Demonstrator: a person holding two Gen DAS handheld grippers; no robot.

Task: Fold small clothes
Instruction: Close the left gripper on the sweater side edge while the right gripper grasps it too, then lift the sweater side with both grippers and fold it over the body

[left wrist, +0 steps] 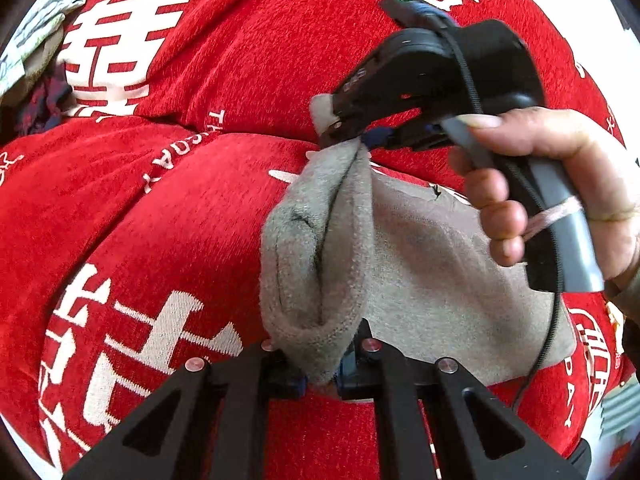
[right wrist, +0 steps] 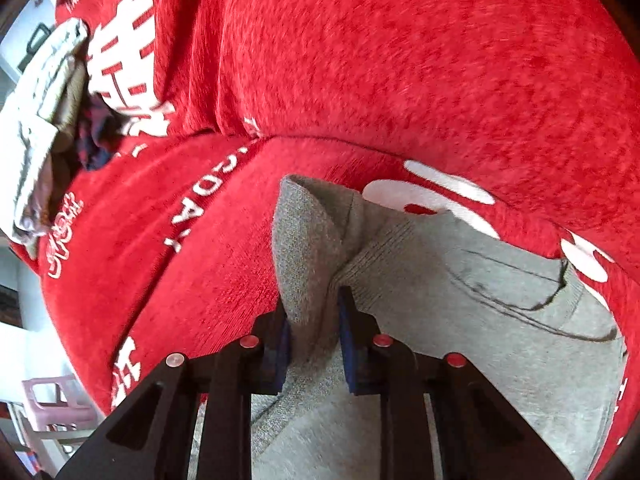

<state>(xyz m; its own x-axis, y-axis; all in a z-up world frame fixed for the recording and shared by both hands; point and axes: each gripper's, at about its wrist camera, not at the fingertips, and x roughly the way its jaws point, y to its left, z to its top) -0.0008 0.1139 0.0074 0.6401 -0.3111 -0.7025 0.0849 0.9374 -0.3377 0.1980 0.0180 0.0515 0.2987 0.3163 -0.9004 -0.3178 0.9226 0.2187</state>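
Observation:
A small grey knit garment lies on a red blanket with white characters. My left gripper is shut on the garment's near left edge, which bunches up between the jaws. My right gripper, held in a hand, is shut on the far end of the same lifted edge. In the right wrist view the right gripper pinches a raised fold of the grey garment, with the rest lying flat to the right on the blanket.
A pile of other clothes lies at the far left of the blanket; it also shows in the right wrist view. A pink plastic stool stands on the floor at the lower left.

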